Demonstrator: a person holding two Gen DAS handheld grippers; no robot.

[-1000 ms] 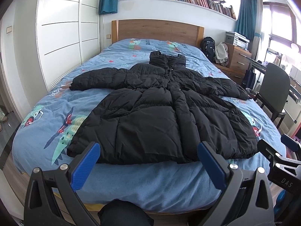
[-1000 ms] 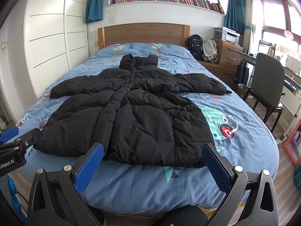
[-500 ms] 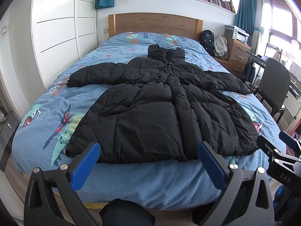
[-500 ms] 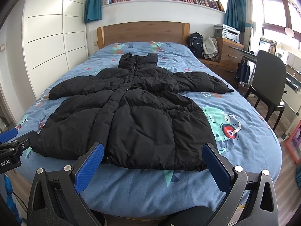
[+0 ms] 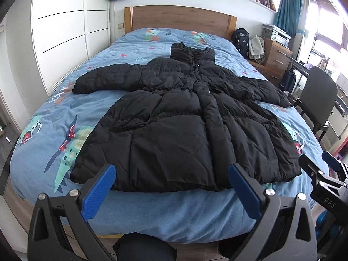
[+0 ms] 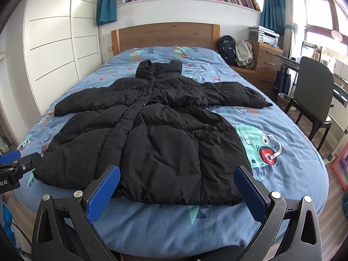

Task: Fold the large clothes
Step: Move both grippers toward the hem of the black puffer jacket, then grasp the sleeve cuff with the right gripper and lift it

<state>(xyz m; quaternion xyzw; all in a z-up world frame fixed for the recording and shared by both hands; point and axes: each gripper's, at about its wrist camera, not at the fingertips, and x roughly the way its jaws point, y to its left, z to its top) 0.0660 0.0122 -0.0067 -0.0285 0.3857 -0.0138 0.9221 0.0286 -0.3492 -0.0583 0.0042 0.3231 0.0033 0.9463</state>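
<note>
Coat [image 5: 184, 126] flat on the bed [image 5: 174, 215], both your tools wide open and empty.

Going left to right: your left tool [image 5: 171, 192] hangs over the foot of the bed with its blue pads [image 5: 99, 191] spread far apart, holding nothing, just short of the coat's hem. The coat lies face up, collar toward the headboard [image 5: 180, 19], sleeves stretched out to both sides, hem nearest you. Your right tool [image 6: 177, 193] sits beside the left one, its pads [image 6: 103, 193] equally far apart and empty, aimed at the hem's right half. Past the bed's right edge stands a chair [image 6: 311, 91], with a dresser [image 6: 264, 63] behind it.
</note>
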